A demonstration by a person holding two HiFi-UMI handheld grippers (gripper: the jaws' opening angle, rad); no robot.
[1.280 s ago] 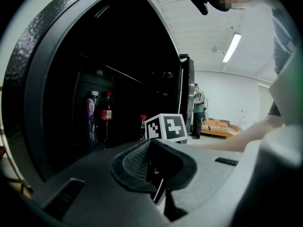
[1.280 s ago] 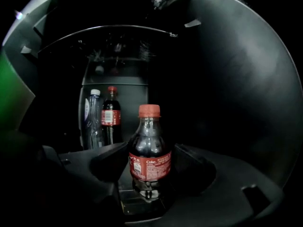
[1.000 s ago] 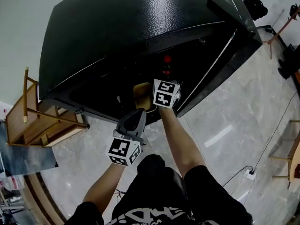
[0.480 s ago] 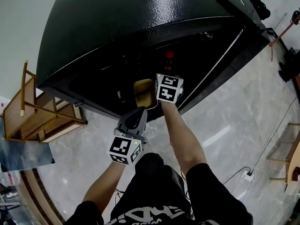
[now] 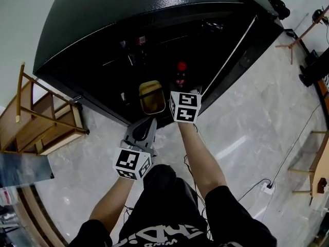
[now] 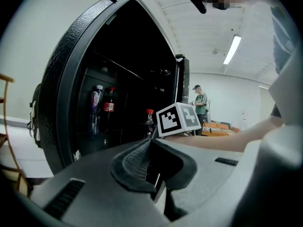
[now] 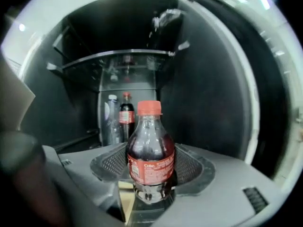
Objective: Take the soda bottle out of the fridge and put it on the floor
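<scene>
The soda bottle (image 7: 150, 155), dark cola with a red cap and red label, stands upright between the pads of my right gripper (image 7: 150, 174), which is shut on its lower body. From the head view the bottle (image 5: 181, 75) sits just beyond the right gripper (image 5: 183, 99), at the front of the open black fridge (image 5: 128, 30). My left gripper (image 5: 147, 126) hangs lower left, outside the fridge over the floor. In the left gripper view its jaws (image 6: 150, 162) are shut on nothing.
Deeper in the fridge stand a clear bottle (image 7: 111, 119) and another cola bottle (image 7: 126, 115). A tan bin (image 5: 151, 96) sits low inside. The fridge door (image 5: 252, 6) swings out right. A wooden chair (image 5: 41, 127) stands left; a power strip (image 5: 267, 187) lies on the marble floor.
The right gripper has drawn back a little toward the fridge's front edge with the bottle in it. The head view has shifted and shows more of the interior. The left gripper has hardly moved.
</scene>
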